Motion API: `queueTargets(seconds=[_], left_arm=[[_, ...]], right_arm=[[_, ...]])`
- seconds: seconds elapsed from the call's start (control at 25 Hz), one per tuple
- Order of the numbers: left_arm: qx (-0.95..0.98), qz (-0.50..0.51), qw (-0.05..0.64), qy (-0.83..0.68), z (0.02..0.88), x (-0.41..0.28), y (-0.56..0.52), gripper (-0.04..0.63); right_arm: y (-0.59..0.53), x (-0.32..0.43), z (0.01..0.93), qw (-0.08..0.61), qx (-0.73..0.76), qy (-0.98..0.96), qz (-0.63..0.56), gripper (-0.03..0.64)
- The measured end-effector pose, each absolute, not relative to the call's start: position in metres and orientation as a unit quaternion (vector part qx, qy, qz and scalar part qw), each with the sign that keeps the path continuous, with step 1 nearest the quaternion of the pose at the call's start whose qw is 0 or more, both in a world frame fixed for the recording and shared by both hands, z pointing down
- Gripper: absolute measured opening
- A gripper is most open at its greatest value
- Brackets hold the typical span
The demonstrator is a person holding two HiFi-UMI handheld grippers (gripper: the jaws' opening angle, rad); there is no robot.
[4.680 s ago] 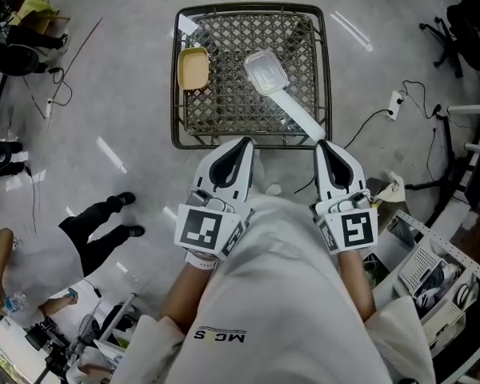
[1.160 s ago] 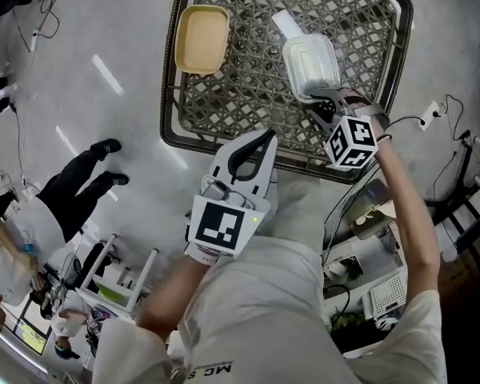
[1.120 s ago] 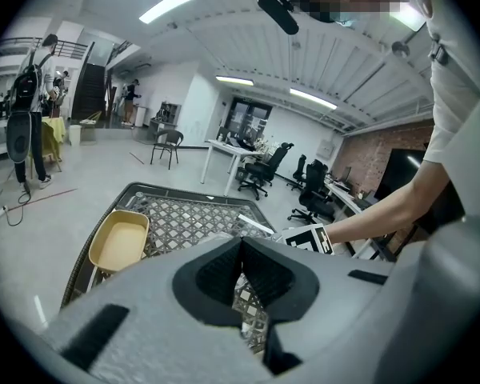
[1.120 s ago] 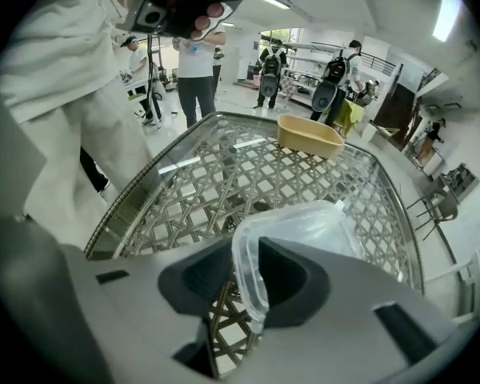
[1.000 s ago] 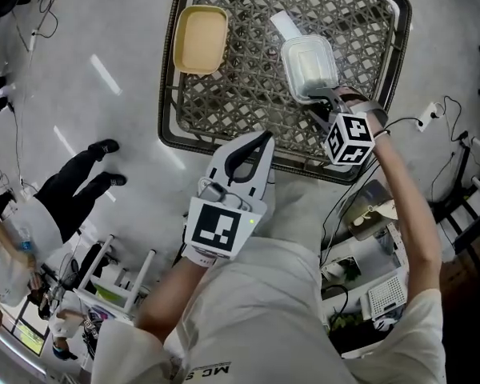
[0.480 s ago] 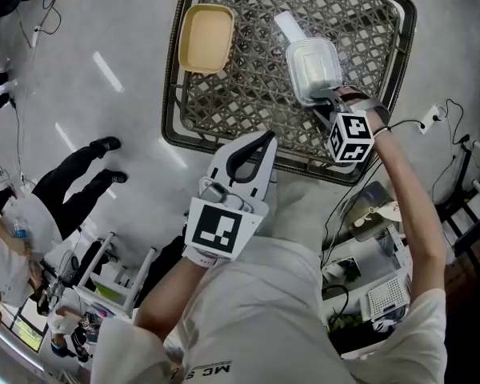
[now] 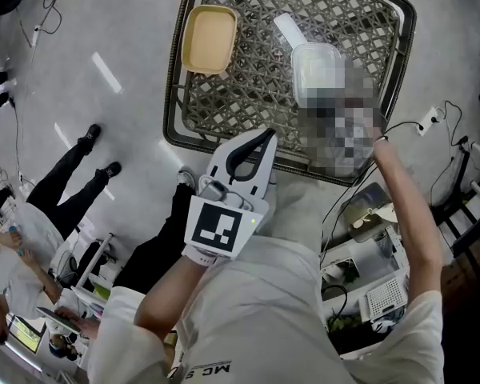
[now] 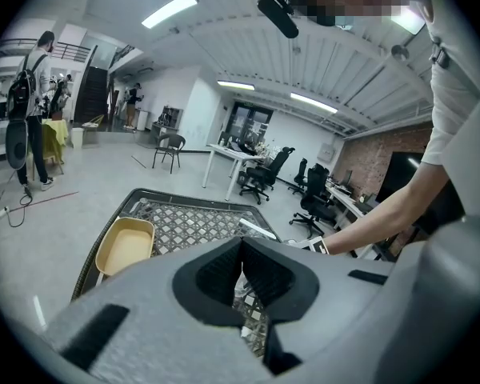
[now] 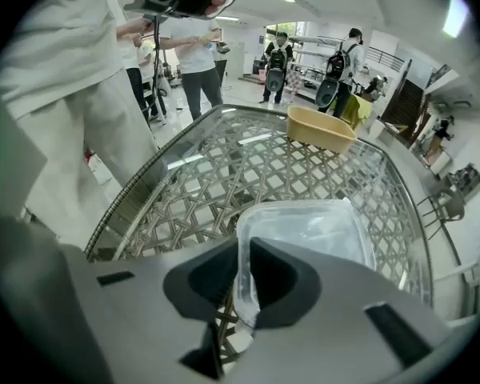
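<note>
At your right gripper [image 9: 244,285]: jaws pinch near rim of clear container [image 9: 304,229]; it extends straight ahead over wire basket [image 9: 216,174]. Left gripper [image 8: 242,272] pressed together, empty, well apart.

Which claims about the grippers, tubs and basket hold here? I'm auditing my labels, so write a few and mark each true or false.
1. The right gripper is shut on the clear tub's rim. True.
2. The left gripper holds the yellow tub. False: its jaws are together on nothing, and the yellow tub lies apart from it.
3. The yellow tub sits in the basket. True.
4. The clear tub lies on the floor outside the basket. False: it is over the basket's mesh.
</note>
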State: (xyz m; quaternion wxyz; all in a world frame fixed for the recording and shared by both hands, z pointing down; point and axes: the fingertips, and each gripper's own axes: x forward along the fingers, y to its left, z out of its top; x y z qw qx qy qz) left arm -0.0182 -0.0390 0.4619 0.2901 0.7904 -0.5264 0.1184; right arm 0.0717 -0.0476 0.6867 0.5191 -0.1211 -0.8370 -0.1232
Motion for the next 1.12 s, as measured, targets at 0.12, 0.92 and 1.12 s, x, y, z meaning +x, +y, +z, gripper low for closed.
queueTargets(seconds=[0.12,0.92,1.12], left_arm=[[0.790,0.120,0.288,-0.527,0.460,-0.021,-0.038,0.025],[0.803,0.093,0.239,-0.538,0.394,-0.024,-0.042,0.025],[0.807,0.087,0.215,-0.543,0.375,-0.030,-0.042,0.025]], right_arm=[[-0.049,0.070,0.678,0.508,-0.085,-0.851,-0.102,0.061],[-0.103,0.071,0.514,0.338,0.188,-0.922,0.020,0.063],[-0.108,0.071,0.454,0.284,0.236,-0.929,0.023,0.063]])
